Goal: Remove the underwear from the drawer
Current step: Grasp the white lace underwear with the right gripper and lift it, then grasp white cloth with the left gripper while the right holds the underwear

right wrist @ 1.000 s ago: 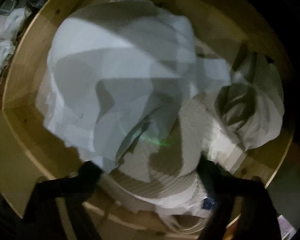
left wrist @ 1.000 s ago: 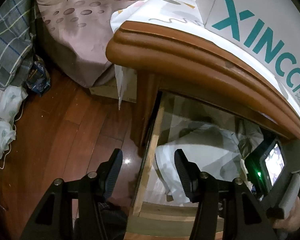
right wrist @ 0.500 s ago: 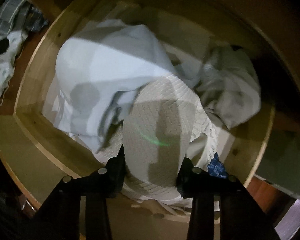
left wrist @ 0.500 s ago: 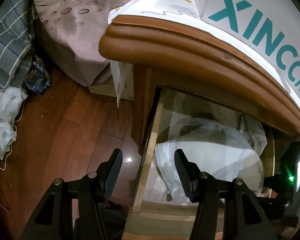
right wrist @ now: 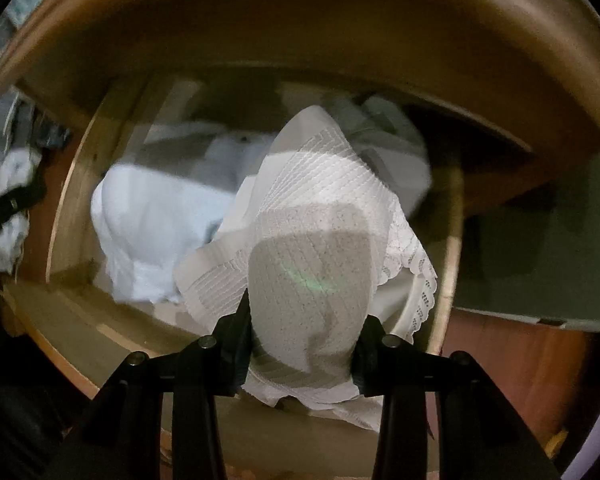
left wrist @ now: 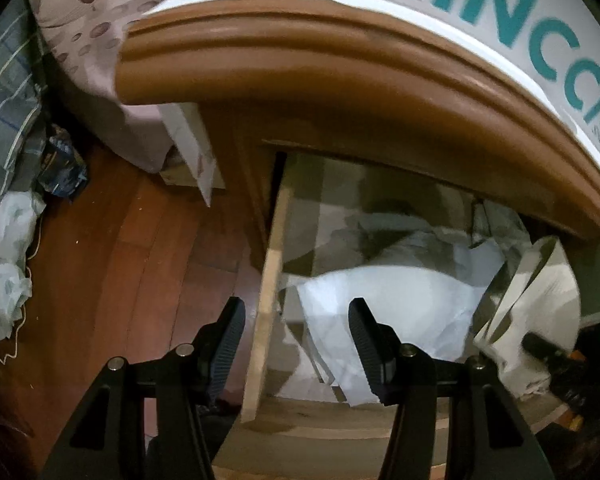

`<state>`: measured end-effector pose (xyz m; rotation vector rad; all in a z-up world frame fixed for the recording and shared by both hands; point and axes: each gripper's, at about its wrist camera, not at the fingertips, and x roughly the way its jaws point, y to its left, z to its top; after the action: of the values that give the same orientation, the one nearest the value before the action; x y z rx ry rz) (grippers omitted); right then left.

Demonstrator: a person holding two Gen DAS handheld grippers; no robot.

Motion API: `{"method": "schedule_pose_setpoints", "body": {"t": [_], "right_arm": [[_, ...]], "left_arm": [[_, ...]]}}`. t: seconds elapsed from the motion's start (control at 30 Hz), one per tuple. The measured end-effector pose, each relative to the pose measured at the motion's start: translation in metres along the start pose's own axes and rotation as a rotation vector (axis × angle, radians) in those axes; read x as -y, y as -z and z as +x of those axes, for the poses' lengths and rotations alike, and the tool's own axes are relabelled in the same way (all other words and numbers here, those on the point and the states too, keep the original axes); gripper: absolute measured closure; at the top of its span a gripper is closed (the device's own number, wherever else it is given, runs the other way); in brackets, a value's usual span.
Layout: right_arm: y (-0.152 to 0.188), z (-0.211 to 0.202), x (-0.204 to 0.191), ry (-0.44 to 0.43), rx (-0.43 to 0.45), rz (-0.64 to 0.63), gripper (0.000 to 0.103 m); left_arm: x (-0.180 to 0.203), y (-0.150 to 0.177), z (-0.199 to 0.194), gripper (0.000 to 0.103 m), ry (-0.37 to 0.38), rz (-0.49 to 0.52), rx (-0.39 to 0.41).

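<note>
Clamping the white ribbed underwear (right wrist: 312, 280) at lower centre of the right wrist view, right gripper (right wrist: 306, 344) pinched shut on it above the open drawer (right wrist: 66, 204). Left gripper (left wrist: 296, 340) half open and empty, straddling the drawer's side wall at lower centre, white laundry (left wrist: 396, 300) beneath.

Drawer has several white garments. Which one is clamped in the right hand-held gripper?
The ribbed, lace-edged underwear, pinched in the right hand-held gripper; the smooth white garment lies loose beside it.

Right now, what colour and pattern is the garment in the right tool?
White, ribbed knit with a scalloped lace edge: the underwear, clearest in the right wrist view.
</note>
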<state>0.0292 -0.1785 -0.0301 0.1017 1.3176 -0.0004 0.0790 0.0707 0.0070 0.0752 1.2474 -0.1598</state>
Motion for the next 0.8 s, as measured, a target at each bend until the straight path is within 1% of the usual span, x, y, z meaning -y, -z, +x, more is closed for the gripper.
{"method": "schedule_pose_setpoints", "body": {"t": [0.07, 0.1, 0.13, 0.2, 0.27, 0.37, 0.47, 0.57, 0.6, 0.67, 0.8], "right_arm": [[0.006, -0.010, 0.018, -0.019, 0.015, 0.039, 0.067], [-0.004, -0.008, 0.030, -0.027, 0.021, 0.058, 0.067], [-0.003, -0.008, 0.034, -0.034, 0.030, 0.084, 0.067], [0.001, -0.009, 0.043, -0.049, 0.056, 0.133, 0.067], [0.006, -0.012, 0.055, -0.040, 0.075, 0.157, 0.067], [0.008, 0.001, 0.055, -0.056, 0.091, 0.182, 0.067], [0.007, 0.004, 0.064, -0.081, 0.112, 0.193, 0.067], [0.007, 0.010, 0.067, -0.112, 0.129, 0.200, 0.067], [0.007, 0.011, 0.068, -0.115, 0.132, 0.205, 0.067], [0.008, 0.009, 0.070, -0.131, 0.136, 0.220, 0.067], [0.006, 0.010, 0.072, -0.147, 0.140, 0.236, 0.067]], "left_arm": [[0.006, 0.001, 0.002, 0.048, 0.013, 0.009, -0.006], [0.009, 0.002, 0.004, 0.048, 0.018, 0.014, -0.014], [0.011, 0.001, 0.006, 0.048, 0.022, 0.017, -0.020], [0.017, 0.002, 0.011, 0.048, 0.056, 0.020, -0.038], [0.023, 0.003, 0.015, 0.048, 0.067, 0.029, -0.053], [0.035, 0.004, 0.020, 0.048, 0.079, 0.056, -0.069], [0.046, 0.006, 0.023, 0.048, 0.120, 0.085, -0.087], [0.057, 0.007, 0.026, 0.048, 0.165, 0.135, -0.101], [0.060, 0.007, 0.027, 0.046, 0.170, 0.143, -0.105], [0.064, 0.005, 0.035, 0.044, 0.164, 0.155, -0.136], [0.064, 0.003, 0.050, 0.044, 0.152, 0.145, -0.197]]}}
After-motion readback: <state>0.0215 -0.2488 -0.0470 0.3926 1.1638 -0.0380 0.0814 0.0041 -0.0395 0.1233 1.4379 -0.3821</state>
